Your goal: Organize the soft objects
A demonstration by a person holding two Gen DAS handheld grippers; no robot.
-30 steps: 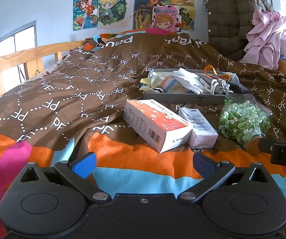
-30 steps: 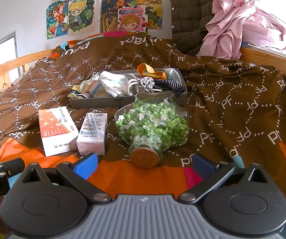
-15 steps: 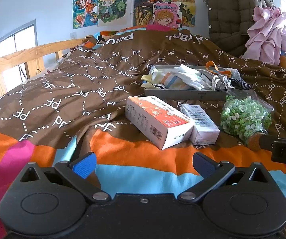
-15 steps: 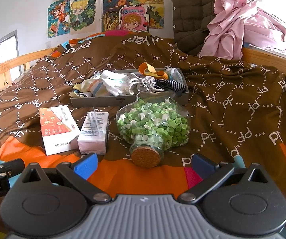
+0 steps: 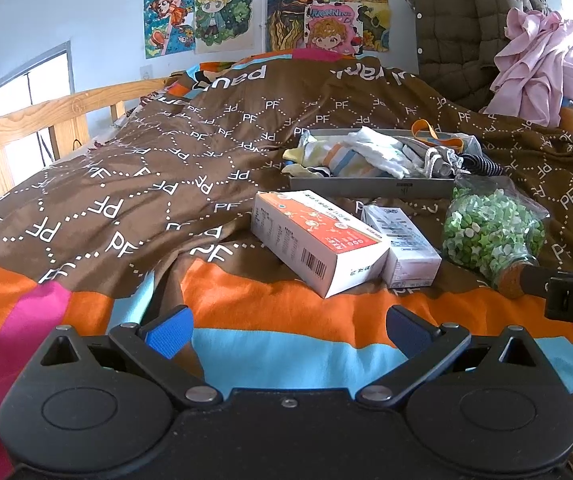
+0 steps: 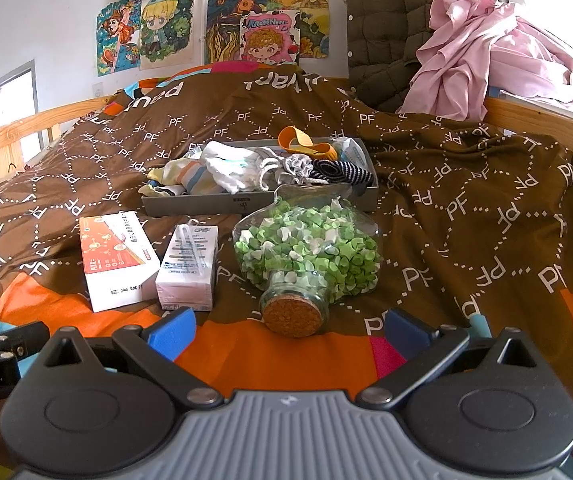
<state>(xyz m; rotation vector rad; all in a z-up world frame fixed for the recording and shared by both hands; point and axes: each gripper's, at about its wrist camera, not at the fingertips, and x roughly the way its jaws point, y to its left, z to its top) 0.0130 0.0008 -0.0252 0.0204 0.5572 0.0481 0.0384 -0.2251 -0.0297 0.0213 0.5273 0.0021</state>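
Both claws, left (image 5: 288, 330) & right (image 6: 290, 330), hung spread w/ nothing held; socks (image 6: 226, 172) in tray (image 6: 190, 205) looked light, floppy — pinch a bunched fold.

The quilt (image 6: 466, 184) is soft, matt brown cloth with a short nap. The bottle (image 6: 306, 256) at six o'clock of the tray (image 6: 190, 207) is clear, glossy glass with a rough cork stopper (image 6: 291, 317), full of folded paper bits. The tray looks smooth, matt grey and holds knitted cloth socks (image 6: 222, 172). The two boxes (image 6: 114, 260) are smooth printed cardboard. The bed rail (image 5: 46, 114) is bare pale wood.
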